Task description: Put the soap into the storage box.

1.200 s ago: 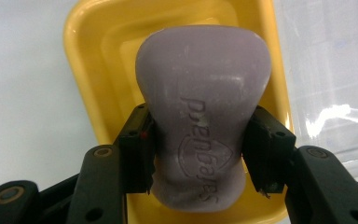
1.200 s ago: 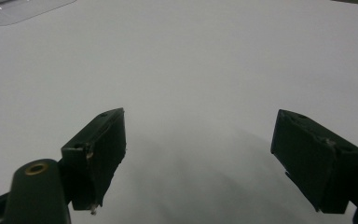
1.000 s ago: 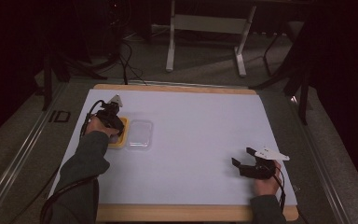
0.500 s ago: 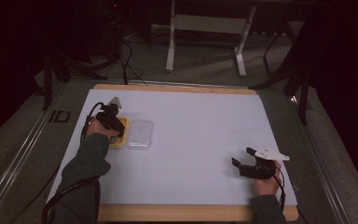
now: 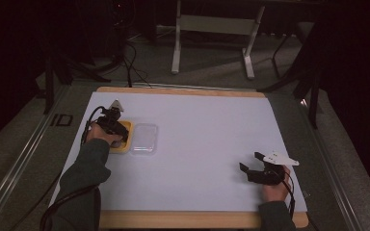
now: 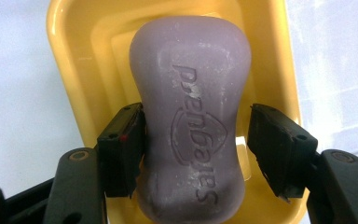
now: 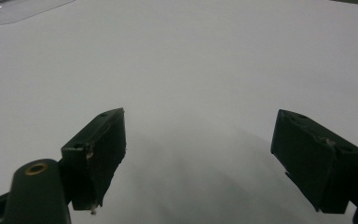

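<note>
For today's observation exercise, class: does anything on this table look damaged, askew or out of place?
Mostly tidy. The purple soap bar lies in its yellow dish, with the clear lid beside the dish. One small oddity: the soap's surface looks scuffed with whitish marks, and the left gripper has one jaw touching it, the other apart.

Tabletop (image 5: 197, 144): white sheet over a wooden board, wood edge showing along the far and near sides. Lying directly on it: a yellow tray (image 5: 124, 139), directly under the left gripper (image 5: 113, 122), and a clear plastic lid (image 5: 144, 138) flat just beside the tray, on the side toward the right gripper (image 5: 251, 166). Tray and lid look close to touching; contact cannot be told. Bare white surface beneath and ahead of the right gripper, lid well apart from it.
</note>
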The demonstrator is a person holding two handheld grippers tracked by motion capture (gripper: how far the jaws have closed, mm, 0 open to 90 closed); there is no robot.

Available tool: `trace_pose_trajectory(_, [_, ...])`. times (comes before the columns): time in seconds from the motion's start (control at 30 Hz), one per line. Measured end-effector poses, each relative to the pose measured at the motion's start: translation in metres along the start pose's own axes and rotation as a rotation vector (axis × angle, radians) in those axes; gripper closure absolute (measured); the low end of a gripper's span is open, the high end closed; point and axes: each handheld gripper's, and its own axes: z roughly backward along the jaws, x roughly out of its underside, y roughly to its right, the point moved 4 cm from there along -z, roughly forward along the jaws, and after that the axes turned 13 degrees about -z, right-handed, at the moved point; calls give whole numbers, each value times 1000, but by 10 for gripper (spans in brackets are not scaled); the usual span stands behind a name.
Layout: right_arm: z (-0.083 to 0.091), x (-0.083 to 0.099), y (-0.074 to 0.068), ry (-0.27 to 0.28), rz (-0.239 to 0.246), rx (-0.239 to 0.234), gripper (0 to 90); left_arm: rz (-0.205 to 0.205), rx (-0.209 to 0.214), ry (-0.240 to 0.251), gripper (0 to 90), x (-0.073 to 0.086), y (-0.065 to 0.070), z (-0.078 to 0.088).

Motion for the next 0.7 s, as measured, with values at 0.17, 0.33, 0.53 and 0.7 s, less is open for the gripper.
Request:
trace_pose_trajectory(0.17, [0, 0, 0, -1, 2, -1, 175, -9, -37, 23, 355, -1, -1, 6])
trace_pose_trajectory(0.33, [0, 0, 0, -1, 2, -1, 175, -20, -42, 34, 346, 0, -1, 12])
trace_pose_trajectory(0.53, [0, 0, 0, -1, 3, 0, 175, -46, -65, 63, 330, 0, 0, 22])
trace_pose_trajectory(0.7, [0, 0, 0, 0, 3, 0, 175, -74, -71, 124, 319, -1, 4, 31])
